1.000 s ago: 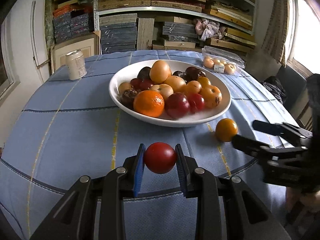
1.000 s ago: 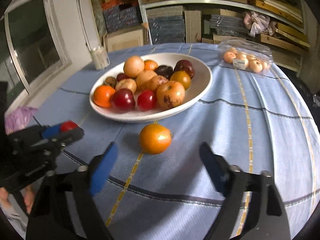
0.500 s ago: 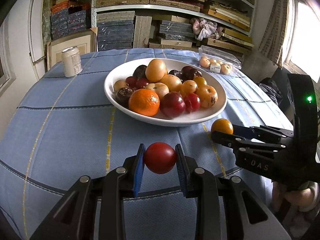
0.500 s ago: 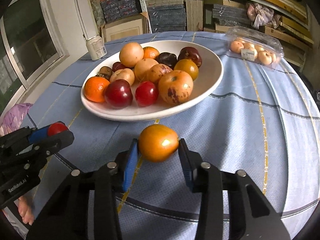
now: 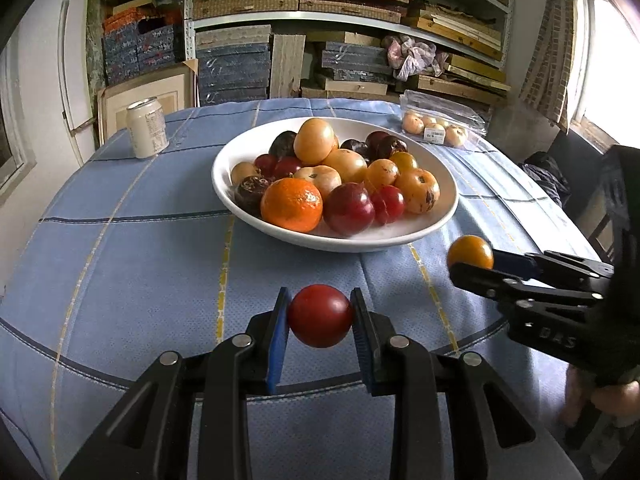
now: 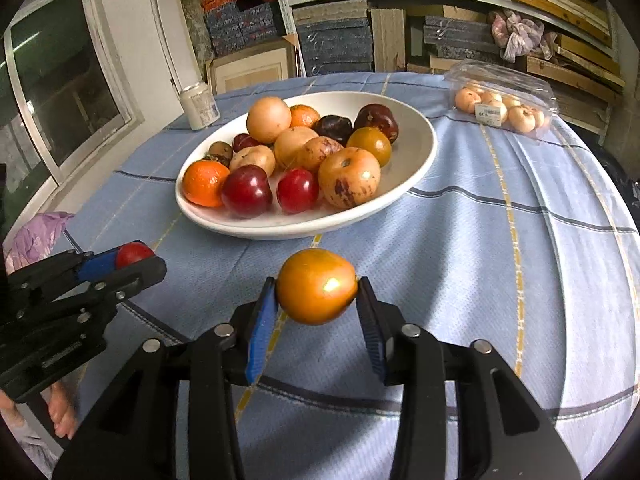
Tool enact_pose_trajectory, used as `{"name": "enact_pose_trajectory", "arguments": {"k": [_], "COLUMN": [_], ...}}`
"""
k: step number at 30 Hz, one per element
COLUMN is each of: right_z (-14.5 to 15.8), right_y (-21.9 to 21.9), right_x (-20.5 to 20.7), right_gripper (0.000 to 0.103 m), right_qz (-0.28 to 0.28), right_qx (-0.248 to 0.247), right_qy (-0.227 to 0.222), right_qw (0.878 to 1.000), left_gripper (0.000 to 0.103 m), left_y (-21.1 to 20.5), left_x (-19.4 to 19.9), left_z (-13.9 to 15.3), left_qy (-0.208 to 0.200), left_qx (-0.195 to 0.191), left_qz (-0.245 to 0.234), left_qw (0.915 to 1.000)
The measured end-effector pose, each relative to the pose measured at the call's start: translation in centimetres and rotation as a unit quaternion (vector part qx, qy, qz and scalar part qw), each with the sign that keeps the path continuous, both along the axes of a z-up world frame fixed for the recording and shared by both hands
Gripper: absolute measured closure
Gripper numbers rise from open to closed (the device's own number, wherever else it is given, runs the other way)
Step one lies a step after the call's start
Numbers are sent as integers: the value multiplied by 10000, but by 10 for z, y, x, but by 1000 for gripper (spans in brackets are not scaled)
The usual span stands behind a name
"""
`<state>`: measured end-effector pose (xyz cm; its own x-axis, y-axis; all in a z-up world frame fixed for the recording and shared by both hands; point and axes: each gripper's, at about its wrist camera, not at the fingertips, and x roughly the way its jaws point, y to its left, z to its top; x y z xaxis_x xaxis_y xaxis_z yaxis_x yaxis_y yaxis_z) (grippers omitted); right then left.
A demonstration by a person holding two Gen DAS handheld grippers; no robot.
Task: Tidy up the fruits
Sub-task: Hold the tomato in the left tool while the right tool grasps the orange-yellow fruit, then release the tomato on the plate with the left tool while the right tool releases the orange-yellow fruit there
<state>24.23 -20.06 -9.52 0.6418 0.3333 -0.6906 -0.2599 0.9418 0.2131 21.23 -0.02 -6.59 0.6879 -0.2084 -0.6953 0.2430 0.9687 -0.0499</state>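
A white bowl (image 5: 448,216) heaped with several fruits stands mid-table; it also shows in the right wrist view (image 6: 424,160). My left gripper (image 5: 319,318) is shut on a red fruit (image 5: 320,315) and holds it above the cloth, in front of the bowl. My right gripper (image 6: 316,292) is shut on an orange-yellow fruit (image 6: 317,286) and holds it above the cloth just before the bowl's near rim. Each gripper shows in the other's view: the right gripper (image 5: 470,258) with its fruit, the left gripper (image 6: 132,258) with its red fruit.
A drink can (image 5: 147,127) stands at the back left of the blue checked tablecloth (image 5: 140,248). A clear plastic box of small pale fruits (image 6: 502,102) lies at the back right. Shelves of stacked boxes stand behind the table. A dark chair (image 5: 560,168) is at the right.
My right gripper closed on the orange-yellow fruit that lay on the cloth and lifted it. My left gripper kept hold of the red fruit and moved a little towards the bowl.
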Motion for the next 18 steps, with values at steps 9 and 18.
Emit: {"name": "enact_pose_trajectory", "arguments": {"k": [9,18], "right_z": [15,34], "right_y": [-8,-21], "right_x": [-30,-47], "right_gripper": [63,63], "right_qz": [-141,-264], "right_qx": [262,557], "right_qy": [-238,-435], "right_qw": [9993,9972], "left_gripper": [73,73], "left_y": [0,-6], "left_x": [-6,-5], "left_z": [3,17], "left_qy": [-178,-404], "left_qx": [166,330], "left_qz": [121,144], "left_qw": [9996,9985]}}
